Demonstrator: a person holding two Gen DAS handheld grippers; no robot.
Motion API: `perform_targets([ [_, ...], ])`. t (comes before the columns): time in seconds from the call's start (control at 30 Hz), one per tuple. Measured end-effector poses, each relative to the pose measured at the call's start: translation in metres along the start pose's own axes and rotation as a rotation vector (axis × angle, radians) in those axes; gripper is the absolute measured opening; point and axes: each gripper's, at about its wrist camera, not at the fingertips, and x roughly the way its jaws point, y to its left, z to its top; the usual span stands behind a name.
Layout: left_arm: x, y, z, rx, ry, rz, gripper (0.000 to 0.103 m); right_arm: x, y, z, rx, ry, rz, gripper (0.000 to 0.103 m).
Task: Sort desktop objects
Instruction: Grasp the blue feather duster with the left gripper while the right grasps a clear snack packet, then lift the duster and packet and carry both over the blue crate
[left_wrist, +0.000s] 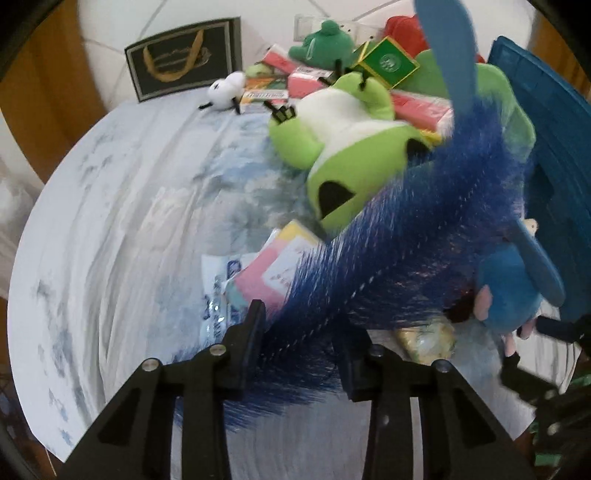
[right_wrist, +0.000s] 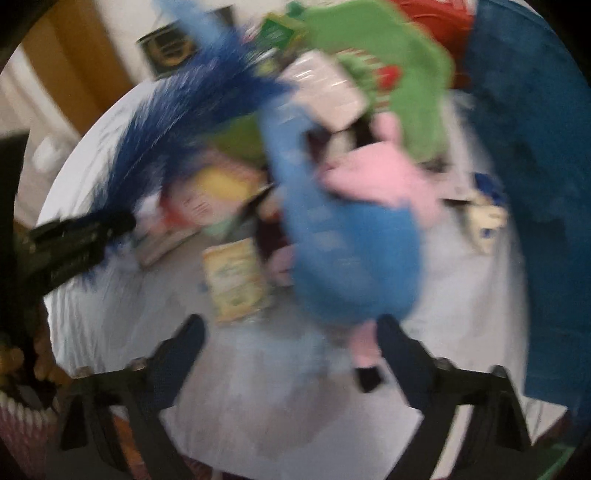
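A blue feather duster (left_wrist: 388, 251) lies slantwise over the pile, its light blue handle (left_wrist: 447, 44) pointing up and away. My left gripper (left_wrist: 301, 325) is shut on the duster's bristly end; in the right wrist view it shows at the left edge (right_wrist: 77, 236) with the bristles fanning out of it. A blue and pink plush toy (right_wrist: 351, 251) lies between the fingers of my right gripper (right_wrist: 291, 328). This blurred view shows the jaws wide, with the left finger clear of the toy. In the left wrist view the same plush toy (left_wrist: 517, 288) sits at the lower right.
A light green frog plush (left_wrist: 354, 147) lies behind the duster, among pink boxes, a green box (left_wrist: 388, 62) and a dark green plush (left_wrist: 325, 40). A blue crate (left_wrist: 554, 147) stands at right. A pink and yellow packet (left_wrist: 273, 266) and a yellowish packet (right_wrist: 236, 284) lie near the grippers. A pale cloth (left_wrist: 129, 221) covers the table.
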Motion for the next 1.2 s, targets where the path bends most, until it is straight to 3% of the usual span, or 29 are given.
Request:
perform_targets([
  [0.07, 0.009, 0.002, -0.002, 0.009, 0.016, 0.005, 0.035, 0.013, 0.012, 0.000, -0.022, 0.014, 0.026, 0.079],
  [0.2, 0.010, 0.003, -0.002, 0.022, -0.002, -0.004, 0.051, 0.042, 0.025, 0.005, -0.026, 0.025, 0.027, 0.079],
  [0.33, 0.019, 0.003, -0.008, 0.066, 0.016, -0.016, 0.060, 0.066, 0.024, 0.010, 0.005, 0.033, 0.019, 0.079],
  [0.47, 0.022, 0.008, -0.016, 0.065, 0.014, -0.054, 0.060, 0.079, 0.033, 0.009, -0.013, 0.021, -0.024, 0.087],
  [0.57, 0.019, 0.007, -0.018, 0.070, 0.005, -0.049, 0.052, 0.088, 0.043, 0.004, -0.043, 0.033, -0.052, 0.088],
  [0.6, 0.018, 0.007, -0.020, 0.075, 0.001, -0.055, 0.050, 0.088, 0.048, 0.002, -0.060, 0.017, -0.090, 0.084],
  [0.67, 0.020, 0.007, -0.021, 0.093, 0.002, -0.068, 0.046, 0.080, 0.048, 0.000, -0.013, -0.012, -0.090, 0.057],
  [0.7, 0.021, 0.007, -0.021, 0.110, 0.006, -0.082, 0.044, 0.078, 0.047, -0.002, 0.025, -0.015, -0.060, 0.049],
  [0.93, 0.014, 0.006, -0.012, 0.280, 0.030, -0.177, 0.029, 0.062, 0.053, -0.024, 0.279, -0.058, -0.083, 0.035],
  [1.03, -0.008, 0.011, -0.011, 0.338, 0.003, -0.223, 0.025, 0.045, 0.069, -0.038, 0.338, -0.076, -0.106, 0.028],
  [1.2, -0.054, 0.015, -0.003, 0.375, -0.070, -0.290, 0.023, -0.003, 0.093, -0.048, 0.380, -0.148, -0.161, 0.024],
])
